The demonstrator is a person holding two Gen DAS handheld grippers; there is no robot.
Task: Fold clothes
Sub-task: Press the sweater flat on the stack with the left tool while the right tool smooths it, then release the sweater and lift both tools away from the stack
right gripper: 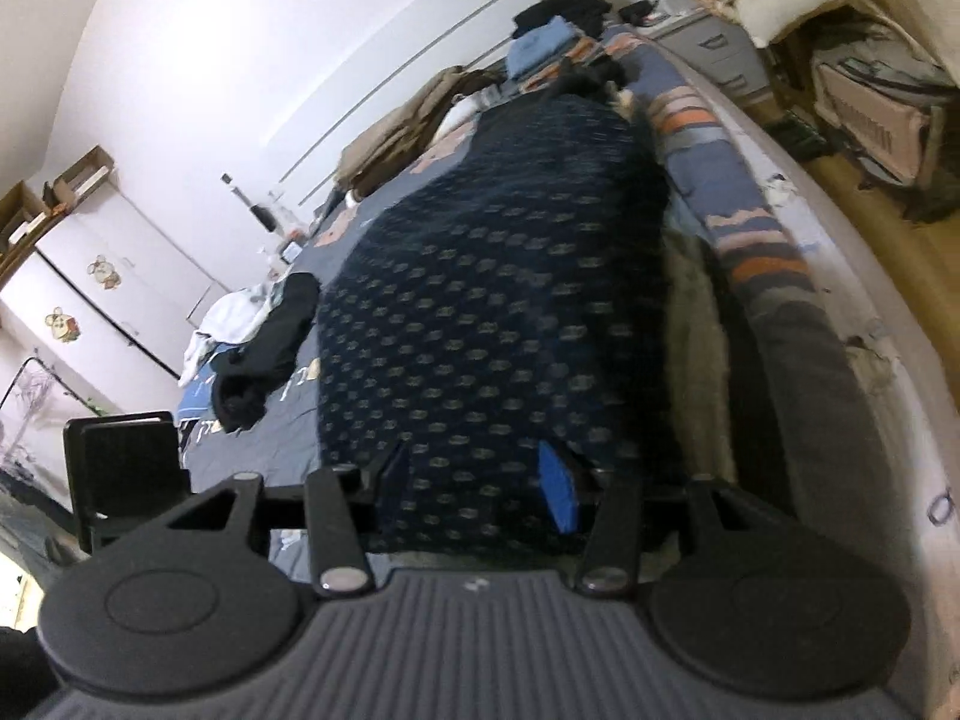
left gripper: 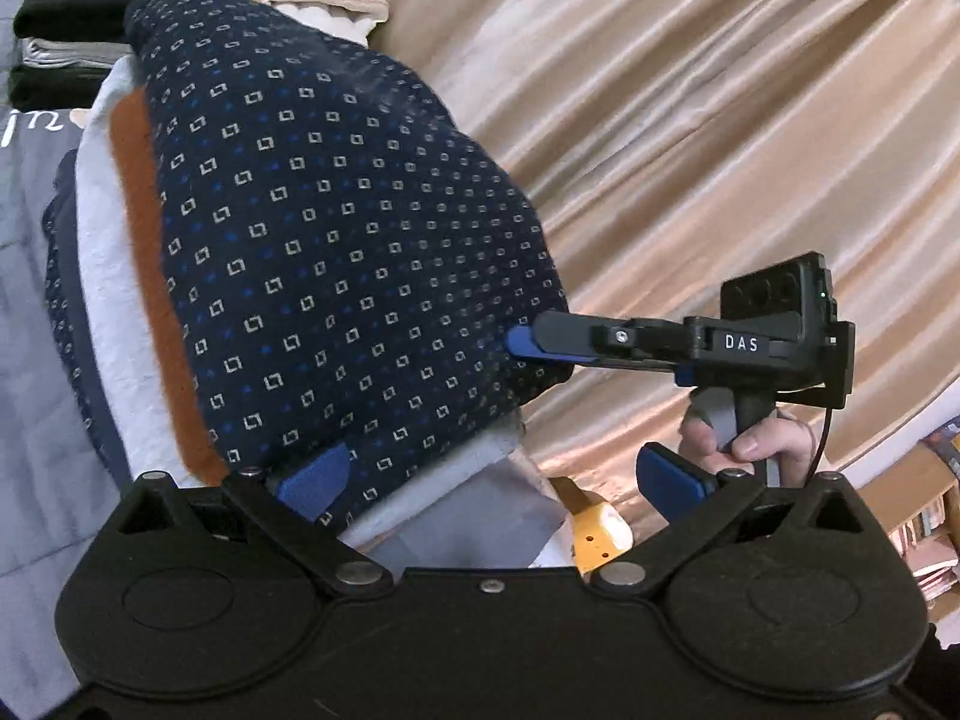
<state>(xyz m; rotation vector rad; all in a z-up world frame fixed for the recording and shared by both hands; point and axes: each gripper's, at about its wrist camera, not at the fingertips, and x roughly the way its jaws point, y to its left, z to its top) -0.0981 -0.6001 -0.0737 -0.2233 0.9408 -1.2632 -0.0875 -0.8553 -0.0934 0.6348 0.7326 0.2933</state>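
From the left wrist, a navy sweater point(left gripper: 336, 228) patterned with small pale squares and blue dots lies folded on a bed point(left gripper: 36, 312), with a rust-orange band point(left gripper: 153, 294) along one edge and pale fabric point(left gripper: 108, 276) beneath it. The left gripper point(left gripper: 492, 474) stands wide: one blue pad point(left gripper: 315, 477) presses against the sweater's near edge, the other hangs free in the air. The right gripper point(left gripper: 525, 345) reaches in from the side, its tips closed on the sweater's far corner; a hand point(left gripper: 747, 438) grips its handle. White letters on that tool read "DAS". Part of a printed word, seemingly "in", shows on the bedcover. Folded dark clothes point(left gripper: 66, 6) are stacked beyond, and a shiny tan curtain point(left gripper: 690, 120) fills the background.

From the right wrist, the picture is blurred. The sweater point(right gripper: 492, 300) stretches away along the bed point(right gripper: 282, 426), and the right gripper point(right gripper: 480, 480) is clamped narrowly on its near edge, a blue pad point(right gripper: 558, 492) against the cloth. A black garment point(right gripper: 270, 348) lies beside it. Cartoon stickers point(right gripper: 63, 324) mark a white wardrobe point(right gripper: 120, 276).
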